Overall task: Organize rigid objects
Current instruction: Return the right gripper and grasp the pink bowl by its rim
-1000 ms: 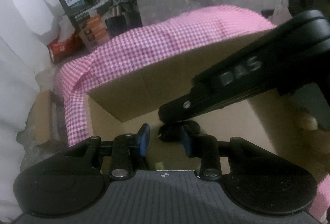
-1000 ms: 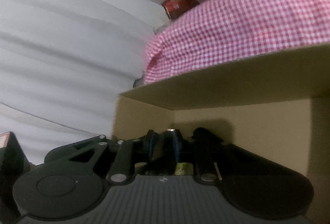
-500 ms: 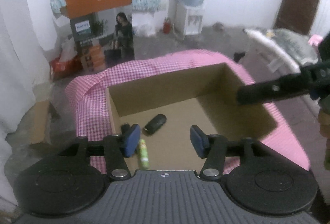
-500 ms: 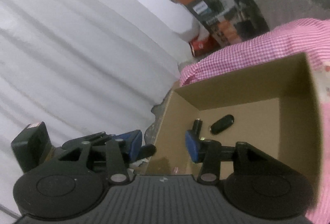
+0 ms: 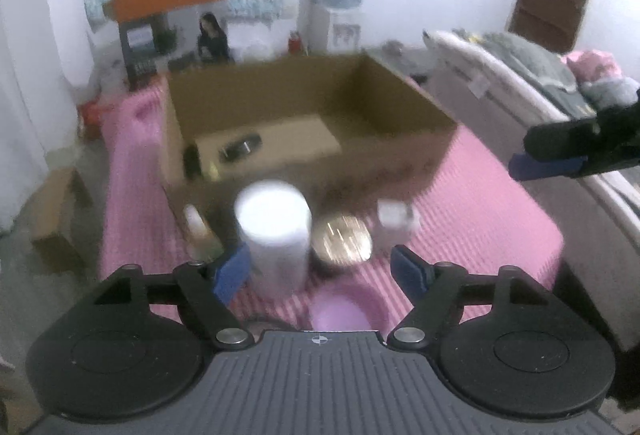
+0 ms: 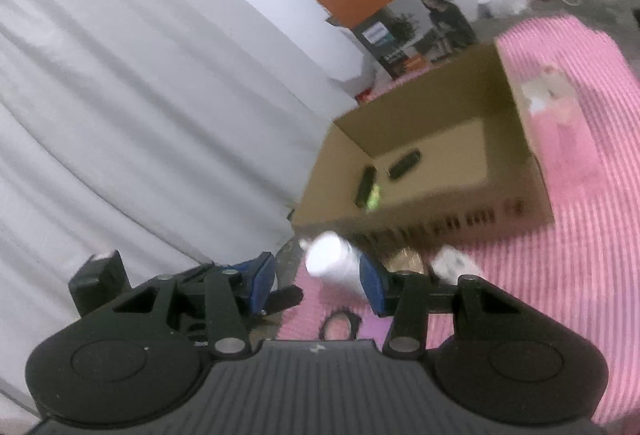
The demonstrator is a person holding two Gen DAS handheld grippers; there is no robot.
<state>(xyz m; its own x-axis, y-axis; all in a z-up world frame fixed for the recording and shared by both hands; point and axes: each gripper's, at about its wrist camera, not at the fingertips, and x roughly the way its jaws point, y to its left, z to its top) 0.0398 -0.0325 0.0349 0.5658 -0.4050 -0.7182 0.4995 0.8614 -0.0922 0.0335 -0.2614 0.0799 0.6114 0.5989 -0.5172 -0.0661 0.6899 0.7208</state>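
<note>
While both my grippers hang over the pink cloth point(image 5: 480, 203), each has its jaws spread wide and grips nothing. My left gripper point(image 5: 322, 271) points at a white jar point(image 5: 274, 231), a gold lid point(image 5: 342, 241) just right of it, and a small white item point(image 5: 394, 217) further right; all are blurred. A small bottle point(image 5: 196, 223) stands left of the jar. Behind them sits the box point(image 5: 400, 107), holding a dark oval piece point(image 6: 404, 163), a black stick point(image 6: 366, 185) and a green tube point(image 6: 374, 197) near its left wall. My right gripper point(image 6: 316, 281) looks past the jar toward the box.
</note>
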